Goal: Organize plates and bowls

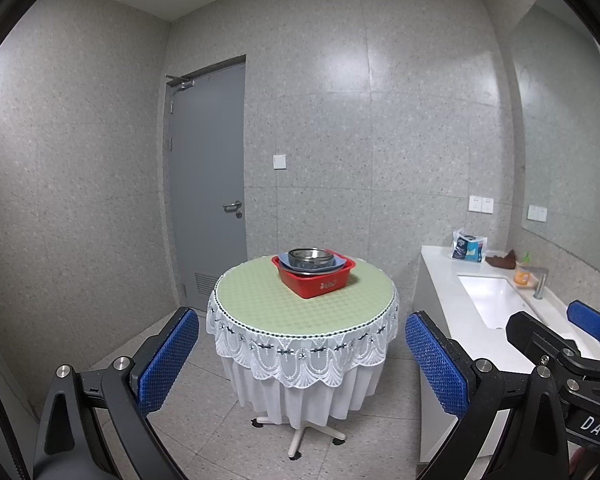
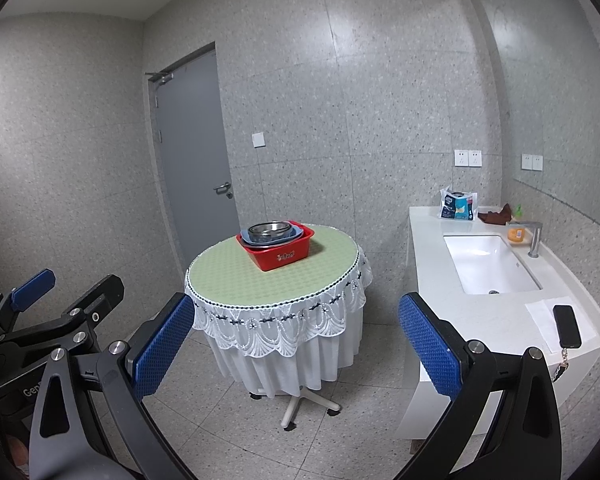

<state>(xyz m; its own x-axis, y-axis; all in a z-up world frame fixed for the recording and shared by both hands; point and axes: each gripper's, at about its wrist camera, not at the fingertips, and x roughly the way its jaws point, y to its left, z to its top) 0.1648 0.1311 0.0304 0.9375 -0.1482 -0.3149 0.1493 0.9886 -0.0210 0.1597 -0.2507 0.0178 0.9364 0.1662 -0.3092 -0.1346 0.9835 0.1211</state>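
Left hand-held gripper [image 1: 302, 358] spread, empty, well short of the round worktop [image 1: 260, 300]; red basin [image 1: 315, 276] there holds stacked plates and steel bowl [image 1: 311, 257]; sink [image 1: 496, 300] rightward; right hand-held gripper [image 2: 296, 350] likewise spread; phone [image 2: 567, 326] beside the sink.

Washroom-type room; speckled grey tiled walls [image 1: 380, 120], white countertop [image 2: 480, 312] with inset white sink basin [image 2: 488, 264]. Wall mirror [image 2: 560, 100]; grey metal door [image 1: 208, 184].

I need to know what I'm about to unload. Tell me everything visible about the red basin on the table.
The red basin is rectangular, glossy like plastic, with a white printed mark on its near side. It sits upright on the round table, toward the far edge. Inside, a blue plate carries stacked metal bowls. Neither gripper touches it.
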